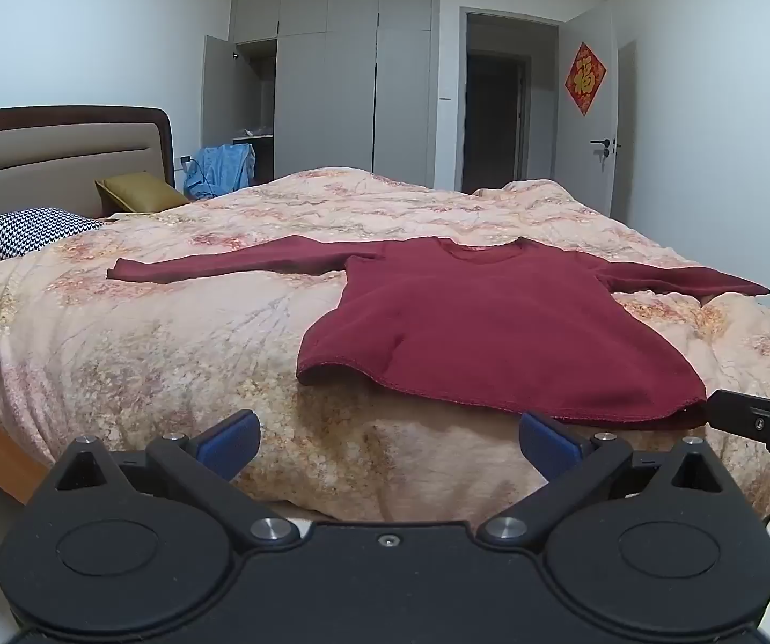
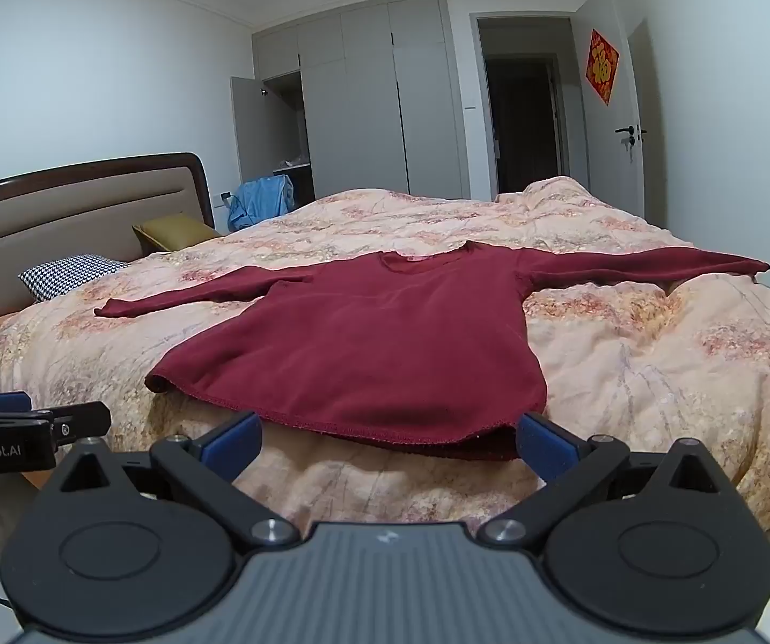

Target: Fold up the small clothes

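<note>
bed (image 1: 170,333) | sweater (image 1: 492,333) flat | both hand-held grippers level, spread wide

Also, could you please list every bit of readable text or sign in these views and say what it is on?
"GenRobot.AI": on the side of the left gripper, first letter cut by the frame edge.
"福": gold character on the red diamond door sign; its smaller print is too blurred to read.
</note>
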Tool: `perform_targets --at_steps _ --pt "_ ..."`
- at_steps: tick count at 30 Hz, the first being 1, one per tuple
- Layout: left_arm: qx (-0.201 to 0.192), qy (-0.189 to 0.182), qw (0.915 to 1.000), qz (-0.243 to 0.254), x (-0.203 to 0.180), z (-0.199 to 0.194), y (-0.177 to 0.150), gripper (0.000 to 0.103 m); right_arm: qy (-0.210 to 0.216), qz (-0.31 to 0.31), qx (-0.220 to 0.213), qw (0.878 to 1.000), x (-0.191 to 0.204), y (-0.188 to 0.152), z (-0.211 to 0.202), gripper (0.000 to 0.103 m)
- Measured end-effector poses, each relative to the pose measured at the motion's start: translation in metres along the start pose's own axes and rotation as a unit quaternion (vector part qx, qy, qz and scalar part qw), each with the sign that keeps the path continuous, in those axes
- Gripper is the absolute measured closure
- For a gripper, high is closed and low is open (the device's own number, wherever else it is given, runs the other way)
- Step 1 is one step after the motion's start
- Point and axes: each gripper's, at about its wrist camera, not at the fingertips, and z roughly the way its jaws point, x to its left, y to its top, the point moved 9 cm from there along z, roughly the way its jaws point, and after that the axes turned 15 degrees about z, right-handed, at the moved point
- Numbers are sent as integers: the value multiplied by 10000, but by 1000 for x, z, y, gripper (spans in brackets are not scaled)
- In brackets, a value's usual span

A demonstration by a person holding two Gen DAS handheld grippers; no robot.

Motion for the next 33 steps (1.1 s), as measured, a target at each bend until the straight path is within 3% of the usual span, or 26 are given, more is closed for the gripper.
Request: perform_targets --at_steps 33 --pt "-3 11 10000 47 3 -2 5 1 9 34 21 10000 -1 0 0 0"
